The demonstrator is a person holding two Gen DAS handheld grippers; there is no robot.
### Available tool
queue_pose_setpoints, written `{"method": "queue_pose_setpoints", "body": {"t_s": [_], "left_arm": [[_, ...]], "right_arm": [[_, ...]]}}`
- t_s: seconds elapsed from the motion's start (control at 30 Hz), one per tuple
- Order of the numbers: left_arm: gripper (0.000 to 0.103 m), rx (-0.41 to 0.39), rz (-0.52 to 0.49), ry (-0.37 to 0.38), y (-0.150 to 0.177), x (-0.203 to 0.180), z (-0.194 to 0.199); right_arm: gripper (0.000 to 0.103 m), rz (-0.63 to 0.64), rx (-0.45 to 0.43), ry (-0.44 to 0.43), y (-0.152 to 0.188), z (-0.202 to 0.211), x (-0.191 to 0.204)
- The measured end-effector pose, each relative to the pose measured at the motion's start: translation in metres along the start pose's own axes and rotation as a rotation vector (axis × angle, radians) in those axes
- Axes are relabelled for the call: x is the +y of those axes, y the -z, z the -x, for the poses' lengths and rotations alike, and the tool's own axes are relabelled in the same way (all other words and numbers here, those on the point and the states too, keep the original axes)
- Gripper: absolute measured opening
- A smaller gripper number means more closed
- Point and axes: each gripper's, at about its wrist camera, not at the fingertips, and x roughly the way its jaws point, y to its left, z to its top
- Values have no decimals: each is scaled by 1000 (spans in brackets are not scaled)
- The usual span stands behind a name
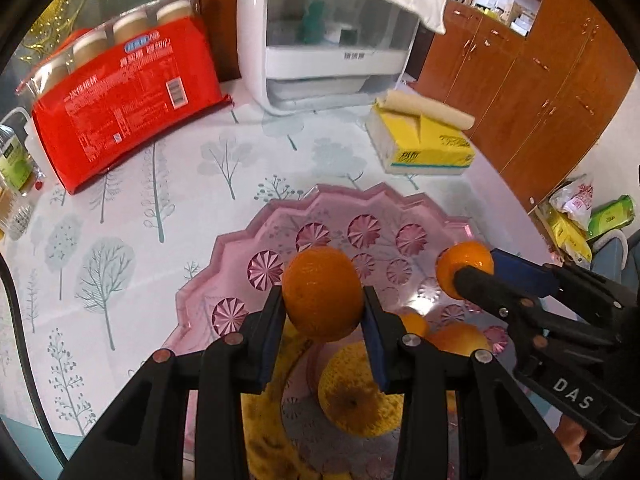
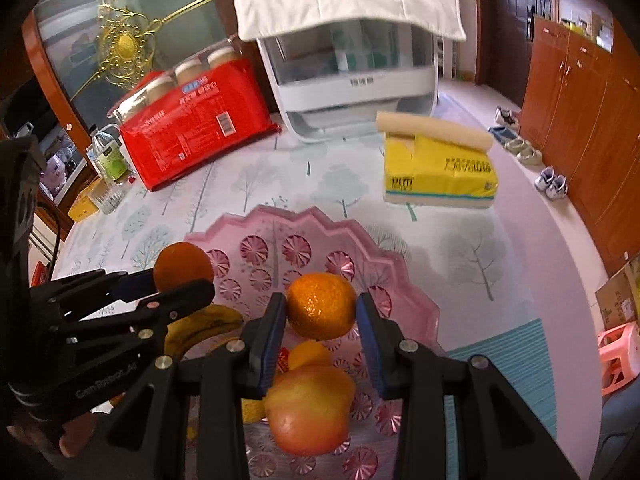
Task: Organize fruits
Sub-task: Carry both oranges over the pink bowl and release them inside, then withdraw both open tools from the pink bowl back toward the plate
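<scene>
Left gripper (image 1: 323,300): your jaws are clenched on an orange (image 1: 322,292) at its widest girth.
Right gripper (image 2: 321,306): likewise grasping a smaller orange (image 2: 322,306).
Handling: light, firm, probably slick-skinned; squeeze gently.
Pink tray (image 2: 400,256): rigid.

Readable txt is scarce. White "DAS" on the black body of the right gripper (image 1: 466,280), seen in left wrist view, just right of the pink fruit tray (image 1: 240,240). Left gripper (image 2: 182,284) body has pale lettering, approx "Gen…", rest too blurred. Behind the tray: red snack pack (image 1: 132,112) w/ barcode and small print, white appliance (image 1: 332,40) w/ front label, yellow tissue pack (image 1: 428,144) w/ dark print; all illegible.
</scene>
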Motion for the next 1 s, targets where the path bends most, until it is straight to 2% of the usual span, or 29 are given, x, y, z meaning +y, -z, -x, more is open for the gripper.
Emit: {"method": "queue_pose_setpoints", "body": {"t_s": [0.27, 0.5, 0.73, 0.8, 0.87, 1.0], "left_arm": [[36, 44, 14, -3, 0, 5, -22], [36, 68, 21, -5, 1, 5, -30], [37, 77, 31, -18, 3, 6, -26], [43, 66, 30, -21, 4, 6, -21], [60, 41, 30, -31, 4, 5, -12], [62, 4, 24, -52, 4, 5, 3]], "right_arm": [[37, -29, 51, -29, 1, -22, -7], [38, -18, 96, -5, 3, -32, -3], [38, -20, 91, 7, 4, -27, -2], [38, -18, 94, 6, 4, -26, -2], [38, -20, 96, 3, 5, -24, 0], [38, -22, 95, -4, 6, -20, 3]]}}
